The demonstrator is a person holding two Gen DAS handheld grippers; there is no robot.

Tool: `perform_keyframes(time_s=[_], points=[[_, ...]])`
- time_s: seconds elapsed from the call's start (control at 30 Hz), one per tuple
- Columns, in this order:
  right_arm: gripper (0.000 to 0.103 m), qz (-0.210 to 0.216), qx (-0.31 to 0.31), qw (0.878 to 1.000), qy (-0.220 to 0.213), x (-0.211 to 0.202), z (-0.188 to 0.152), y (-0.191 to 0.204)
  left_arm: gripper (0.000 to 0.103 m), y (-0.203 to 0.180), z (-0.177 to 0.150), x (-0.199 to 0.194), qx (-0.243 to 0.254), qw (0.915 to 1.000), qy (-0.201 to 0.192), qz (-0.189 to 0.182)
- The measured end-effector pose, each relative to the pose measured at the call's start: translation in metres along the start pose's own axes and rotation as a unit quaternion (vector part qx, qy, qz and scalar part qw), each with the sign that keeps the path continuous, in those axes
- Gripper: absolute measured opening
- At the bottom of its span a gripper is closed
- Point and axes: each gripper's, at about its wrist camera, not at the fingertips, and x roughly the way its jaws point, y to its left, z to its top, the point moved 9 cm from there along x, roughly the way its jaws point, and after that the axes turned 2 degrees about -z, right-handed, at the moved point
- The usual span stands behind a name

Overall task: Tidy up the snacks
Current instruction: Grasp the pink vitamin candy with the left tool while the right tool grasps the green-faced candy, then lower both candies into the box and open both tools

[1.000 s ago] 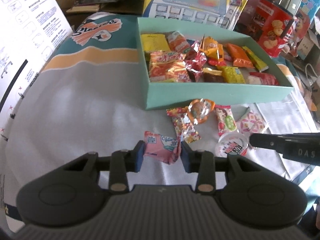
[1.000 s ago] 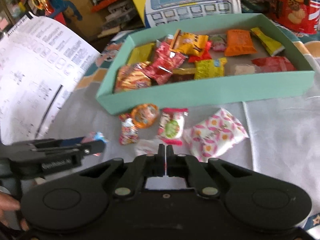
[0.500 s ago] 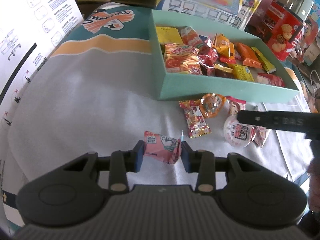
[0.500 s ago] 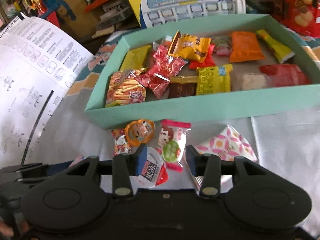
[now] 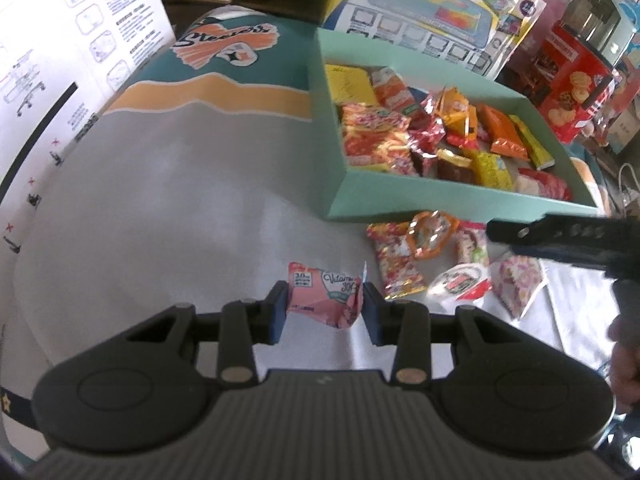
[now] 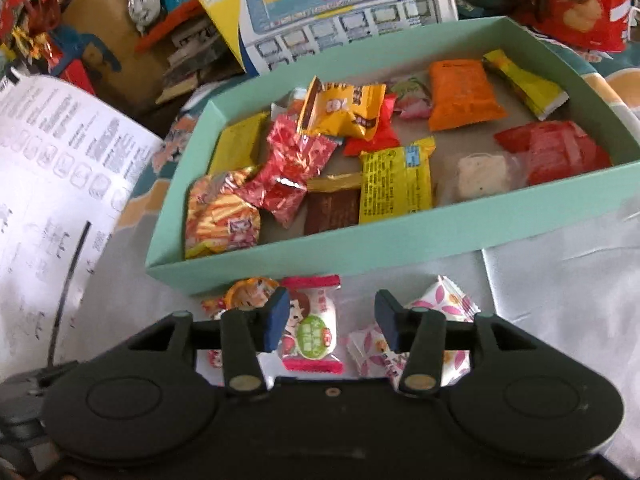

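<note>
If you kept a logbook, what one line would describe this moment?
left gripper: shut on pink packet | right gripper: jaws opening over white candy | mint box: part filled

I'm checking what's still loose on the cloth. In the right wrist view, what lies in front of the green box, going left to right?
Orange round candy → pink-ended girl candy, just inside the left finger of the right gripper → white pouch with pink petals.

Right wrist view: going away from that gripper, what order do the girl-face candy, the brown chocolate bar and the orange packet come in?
From the right gripper:
1. Girl-face candy, between its opening fingers, on the cloth.
2. Brown chocolate bar, inside the green box, near wall.
3. Orange packet, box's far side.
</note>
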Motion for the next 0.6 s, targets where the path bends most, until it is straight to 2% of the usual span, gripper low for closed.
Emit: perform_keyframes(time_s=[0.13, 0.23, 0.3, 0.33, 0.6], points=[[0.048, -0.002, -0.039, 0.999, 0.015, 0.015, -0.011, 0.018, 0.038, -0.01, 0.004, -0.003, 0.008, 0.9999, -0.004, -0.008], [0.04, -0.025, -0.064, 0.998, 0.006, 0.023, -0.012, 0.024, 0.038, -0.011, 0.005, -0.005, 0.011, 0.9999, -0.005, -0.006], [0.029, -0.042, -0.082, 0.996, 0.0, 0.023, -0.012, 0.024, 0.038, -0.011, 0.006, -0.006, 0.01, 0.9999, -0.005, -0.005], [0.029, -0.042, -0.084, 0.996, 0.0, 0.021, -0.013, 0.023, 0.038, -0.012, 0.006, -0.006, 0.01, 0.9999, -0.004, -0.005], [0.028, -0.005, -0.013, 1.0, -0.015, -0.017, -0.003, -0.005, 0.038, -0.039, 0.024, -0.009, 0.036, 0.9989, -0.018, -0.023]])
